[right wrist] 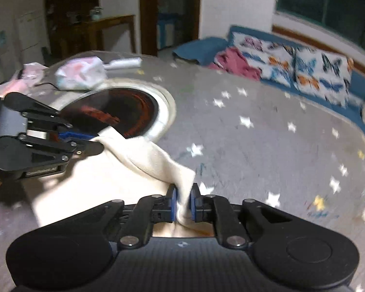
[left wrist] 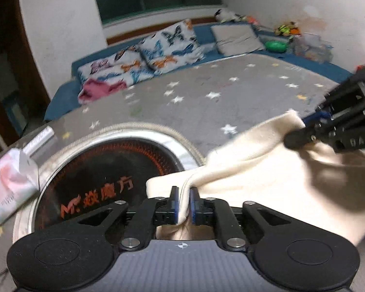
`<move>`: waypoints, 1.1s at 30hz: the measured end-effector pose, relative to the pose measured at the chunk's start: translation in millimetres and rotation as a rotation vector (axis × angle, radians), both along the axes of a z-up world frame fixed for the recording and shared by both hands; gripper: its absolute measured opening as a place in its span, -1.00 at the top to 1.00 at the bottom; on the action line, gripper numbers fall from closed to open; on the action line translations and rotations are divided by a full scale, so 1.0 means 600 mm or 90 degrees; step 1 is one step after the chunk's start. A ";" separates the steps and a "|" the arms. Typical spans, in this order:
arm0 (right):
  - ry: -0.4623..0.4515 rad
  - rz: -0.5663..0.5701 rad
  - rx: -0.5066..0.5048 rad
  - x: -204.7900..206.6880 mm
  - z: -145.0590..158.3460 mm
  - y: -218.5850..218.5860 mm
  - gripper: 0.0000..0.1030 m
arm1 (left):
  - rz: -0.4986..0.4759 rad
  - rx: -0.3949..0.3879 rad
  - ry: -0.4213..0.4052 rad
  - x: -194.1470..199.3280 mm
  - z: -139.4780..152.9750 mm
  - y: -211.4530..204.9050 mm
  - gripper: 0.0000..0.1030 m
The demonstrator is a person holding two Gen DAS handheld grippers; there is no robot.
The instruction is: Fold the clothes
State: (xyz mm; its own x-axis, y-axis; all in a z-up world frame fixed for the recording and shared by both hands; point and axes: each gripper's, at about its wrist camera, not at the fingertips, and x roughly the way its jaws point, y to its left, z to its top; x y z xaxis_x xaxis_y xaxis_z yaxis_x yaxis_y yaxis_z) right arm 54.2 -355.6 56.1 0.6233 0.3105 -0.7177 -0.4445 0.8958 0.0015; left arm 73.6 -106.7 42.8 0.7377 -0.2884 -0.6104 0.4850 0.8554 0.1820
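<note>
Left gripper [left wrist: 184,200] & right gripper [right wrist: 184,200] (both level) pinch cream cloth [left wrist: 267,170].

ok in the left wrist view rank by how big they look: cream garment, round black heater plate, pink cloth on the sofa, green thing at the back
1. cream garment, though nearness inflates it
2. round black heater plate, partly hidden
3. pink cloth
4. green thing, smallest and farthest away

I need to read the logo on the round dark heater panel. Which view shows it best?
The left wrist view: the heater panel faces the camera, orange logo sharp, only partly covered by the cream garment. The right wrist view shows it farther off, oblique and blurred.
</note>
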 end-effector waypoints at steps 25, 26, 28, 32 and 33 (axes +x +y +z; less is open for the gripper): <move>-0.011 -0.086 -0.021 -0.021 -0.002 0.009 0.53 | 0.003 -0.021 0.049 0.008 -0.030 -0.038 0.50; -0.010 -0.087 -0.022 -0.019 -0.004 0.009 0.53 | 0.004 -0.022 0.053 0.010 -0.034 -0.038 0.50; -0.010 -0.090 -0.025 -0.016 -0.007 0.009 0.53 | 0.005 -0.027 0.057 0.015 -0.038 -0.036 0.49; -0.013 -0.094 -0.032 -0.010 -0.014 0.011 0.52 | 0.010 -0.037 0.058 0.018 -0.040 -0.031 0.40; -0.015 -0.094 -0.033 -0.009 -0.016 0.011 0.52 | 0.012 -0.039 0.058 0.018 -0.041 -0.030 0.39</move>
State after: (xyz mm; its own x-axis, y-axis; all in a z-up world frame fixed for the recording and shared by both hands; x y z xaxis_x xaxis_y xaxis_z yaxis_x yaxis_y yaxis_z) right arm 48.8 -348.7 46.5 0.6767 0.1767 -0.7148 -0.3066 0.9502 -0.0553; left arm 84.6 -124.5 18.4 0.6857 -0.3133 -0.6570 0.4807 0.8727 0.0855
